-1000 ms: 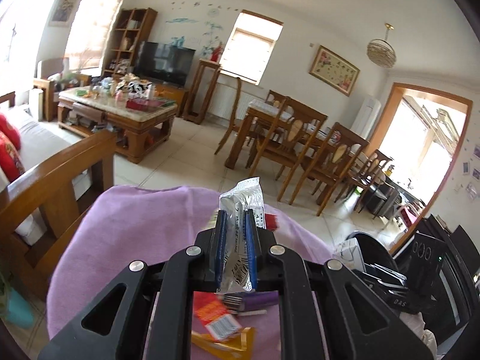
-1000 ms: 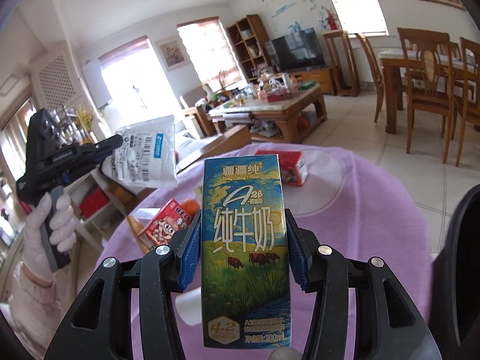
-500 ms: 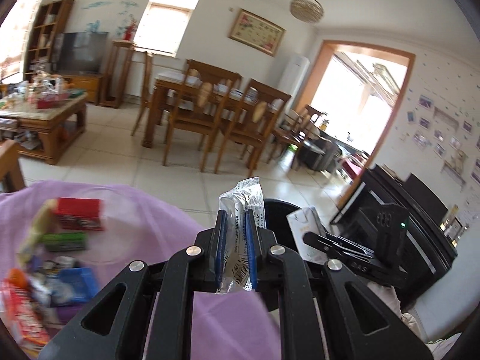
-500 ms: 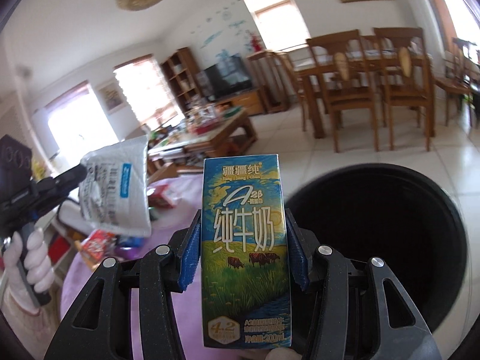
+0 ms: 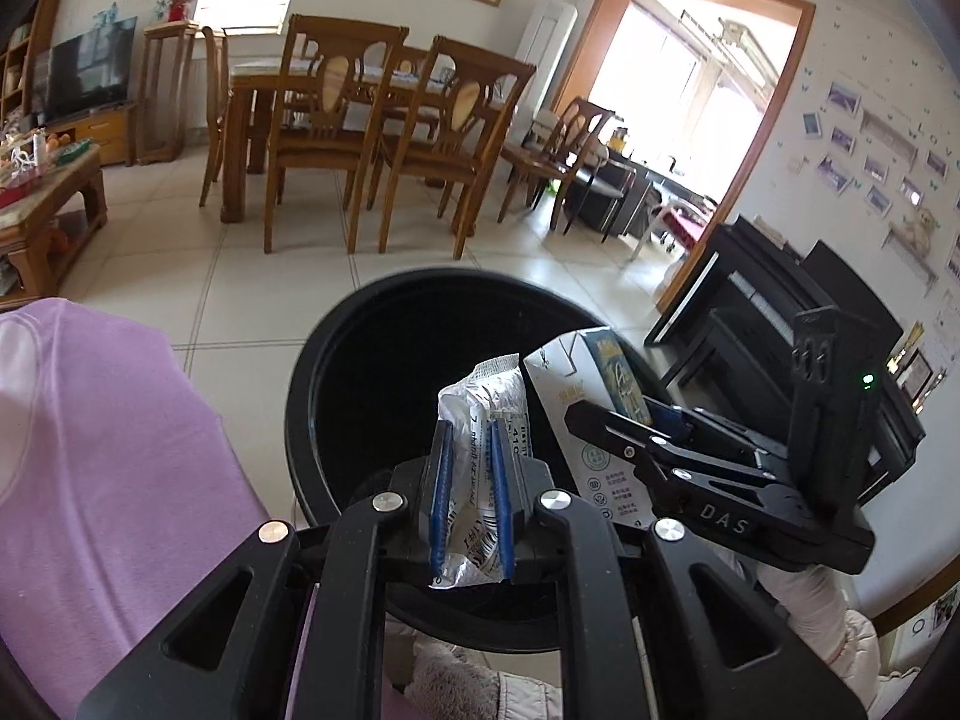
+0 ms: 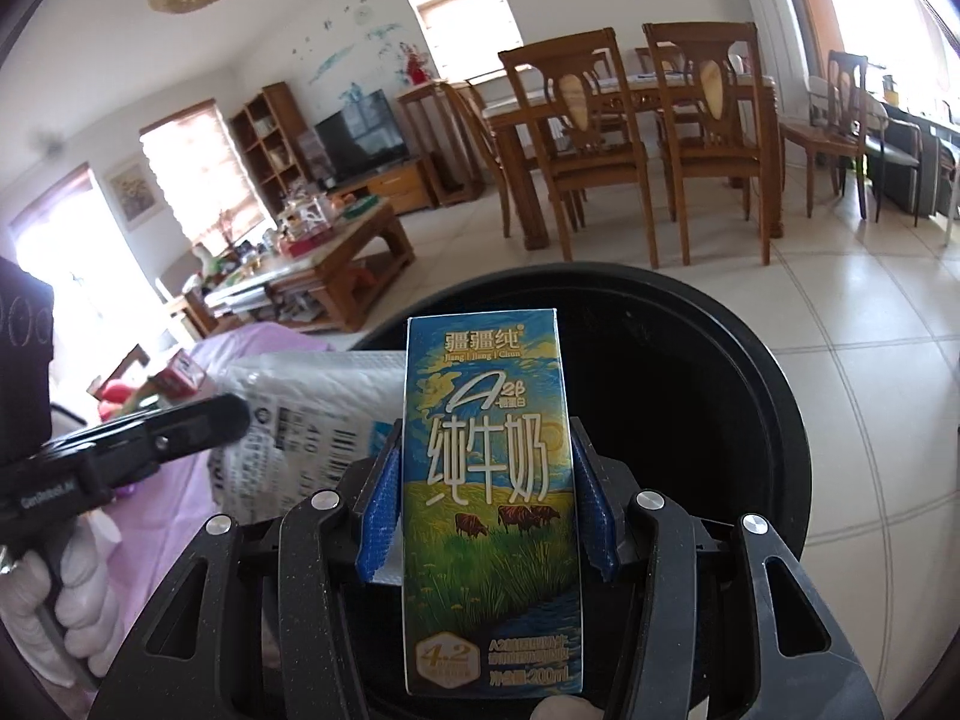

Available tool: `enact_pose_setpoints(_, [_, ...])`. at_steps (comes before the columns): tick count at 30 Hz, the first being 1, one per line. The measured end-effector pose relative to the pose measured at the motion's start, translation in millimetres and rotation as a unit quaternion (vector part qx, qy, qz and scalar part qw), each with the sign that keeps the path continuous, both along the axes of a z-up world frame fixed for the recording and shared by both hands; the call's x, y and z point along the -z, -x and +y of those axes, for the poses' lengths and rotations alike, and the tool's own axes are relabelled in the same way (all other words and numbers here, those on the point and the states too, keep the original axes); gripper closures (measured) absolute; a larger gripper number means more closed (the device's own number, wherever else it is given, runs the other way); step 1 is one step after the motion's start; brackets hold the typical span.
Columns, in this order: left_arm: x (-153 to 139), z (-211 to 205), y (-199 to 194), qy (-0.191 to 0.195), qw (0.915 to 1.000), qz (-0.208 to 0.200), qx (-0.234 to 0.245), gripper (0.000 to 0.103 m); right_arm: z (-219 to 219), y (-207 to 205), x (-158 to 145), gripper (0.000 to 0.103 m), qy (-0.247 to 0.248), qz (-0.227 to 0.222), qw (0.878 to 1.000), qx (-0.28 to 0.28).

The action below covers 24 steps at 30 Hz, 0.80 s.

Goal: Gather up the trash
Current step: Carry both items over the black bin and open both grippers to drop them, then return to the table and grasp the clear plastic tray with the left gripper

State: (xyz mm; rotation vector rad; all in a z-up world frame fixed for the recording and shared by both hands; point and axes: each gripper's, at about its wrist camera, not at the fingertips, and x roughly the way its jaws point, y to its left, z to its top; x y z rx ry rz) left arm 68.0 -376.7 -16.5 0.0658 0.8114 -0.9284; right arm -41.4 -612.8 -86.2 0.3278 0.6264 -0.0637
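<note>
My left gripper (image 5: 471, 495) is shut on a white plastic wrapper (image 5: 489, 396) and holds it over the open mouth of a black round trash bin (image 5: 384, 372). My right gripper (image 6: 487, 510) is shut on a blue milk carton (image 6: 489, 420) and holds it upright over the same bin (image 6: 708, 372). The two grippers are side by side; the carton (image 5: 591, 420) shows right of the wrapper in the left wrist view, and the wrapper (image 6: 312, 414) shows left of the carton in the right wrist view.
A table with a purple cloth (image 5: 102, 450) stands left of the bin, with more packets (image 6: 174, 378) on it. A dining table with wooden chairs (image 5: 360, 120) stands beyond on tiled floor. A black piano (image 5: 780, 312) is at the right, a coffee table (image 6: 336, 252) at the left.
Both grippers have swung from above the purple table to the right, and now hold their items over the black bin. Their grips have not changed.
</note>
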Motion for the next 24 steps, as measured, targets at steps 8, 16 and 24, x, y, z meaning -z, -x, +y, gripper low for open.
enact_pose_setpoints(8, [12,-10,7,-0.045,0.999,-0.005,0.002,0.089,-2,-27,3,0.052,-0.009,0.022,1.0,-0.013])
enact_pose_setpoints(16, [11,-14,14,-0.064,0.9979,-0.002,0.002,0.085,7,-29,0,0.048,-0.005,0.028,1.0,-0.011])
enact_pose_setpoints(24, [2,12,15,-0.048,0.9986,0.009,-0.019,0.084,10,-19,-19,0.037,0.0,0.001,1.0,0.008])
